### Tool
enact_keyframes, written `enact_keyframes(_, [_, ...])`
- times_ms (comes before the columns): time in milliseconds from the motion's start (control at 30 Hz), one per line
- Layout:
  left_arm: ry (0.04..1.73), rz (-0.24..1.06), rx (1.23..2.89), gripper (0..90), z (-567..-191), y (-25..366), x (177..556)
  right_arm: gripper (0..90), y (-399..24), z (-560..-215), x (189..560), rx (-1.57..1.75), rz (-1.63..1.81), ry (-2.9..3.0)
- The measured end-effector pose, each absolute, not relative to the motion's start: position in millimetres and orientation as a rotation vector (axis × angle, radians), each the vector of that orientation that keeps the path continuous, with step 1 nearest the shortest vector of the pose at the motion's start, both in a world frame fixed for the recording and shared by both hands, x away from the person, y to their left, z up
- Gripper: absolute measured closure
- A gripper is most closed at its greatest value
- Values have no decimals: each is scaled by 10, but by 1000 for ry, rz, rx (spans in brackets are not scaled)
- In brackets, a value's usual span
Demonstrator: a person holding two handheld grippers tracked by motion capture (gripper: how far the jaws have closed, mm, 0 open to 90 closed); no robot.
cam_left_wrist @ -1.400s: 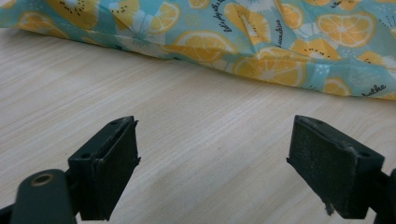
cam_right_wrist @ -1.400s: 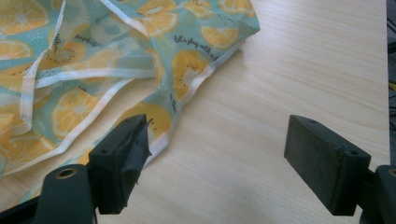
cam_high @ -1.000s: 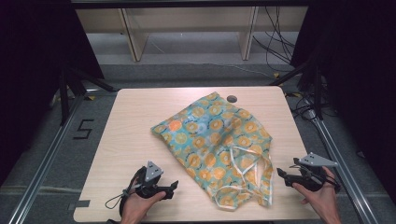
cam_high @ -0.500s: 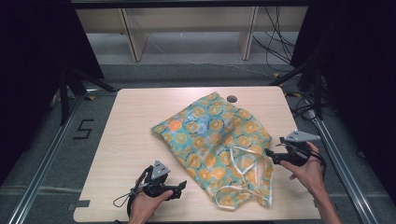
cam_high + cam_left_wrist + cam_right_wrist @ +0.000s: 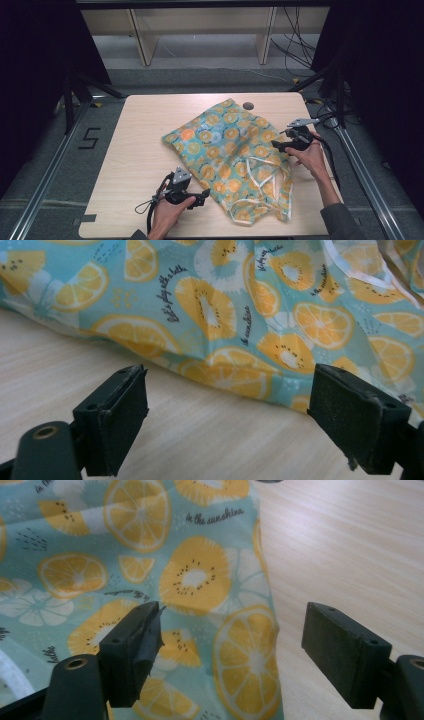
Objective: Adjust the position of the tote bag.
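I see the teal citrus-print fabric garment point(image 5: 235, 160) crumpled mid-table | my left gripper point(image 5: 200, 196) gapes wide at its near-left hem, bare light wooden table point(image 5: 135, 150) beside | my right gripper point(image 5: 280, 145) spread over its right edge, free wood alongside

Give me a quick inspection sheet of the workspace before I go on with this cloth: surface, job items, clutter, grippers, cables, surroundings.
Surface: light wooden table, with a dark round hole near its far edge.
Job's things: citrus-print cloth, rumpled, white straps at its near right.
Clutter: nothing seen.
Grippers: left gripper open, just short of the cloth's near edge; right gripper open, jaws straddling the cloth's right edge.
Cables: one trails from each gripper; more lie on the floor at far right.
Surroundings: black curtains, wooden shelving behind, a "5" floor mark at left.
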State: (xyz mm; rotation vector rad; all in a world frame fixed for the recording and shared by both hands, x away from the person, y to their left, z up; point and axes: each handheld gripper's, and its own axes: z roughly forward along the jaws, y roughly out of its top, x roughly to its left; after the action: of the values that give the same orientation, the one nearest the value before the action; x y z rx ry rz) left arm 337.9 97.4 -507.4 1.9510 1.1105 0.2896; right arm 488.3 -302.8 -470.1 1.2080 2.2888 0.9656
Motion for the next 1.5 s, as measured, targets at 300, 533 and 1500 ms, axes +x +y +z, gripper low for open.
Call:
enact_keyframes(300, [1157,280,1944,147,-5133,845,3494,303,-3008,-4877,4937,1250,982,2299])
enact_keyframes(533, [1173,313,1965,372,-5176,886,3642,632,-2968,-4944,4923,1220,997,2304])
enact_keyframes(1500, [1207,447,1913,837,-5087,1584,4148,900,-2634,-4835,4170,960,1057,2495])
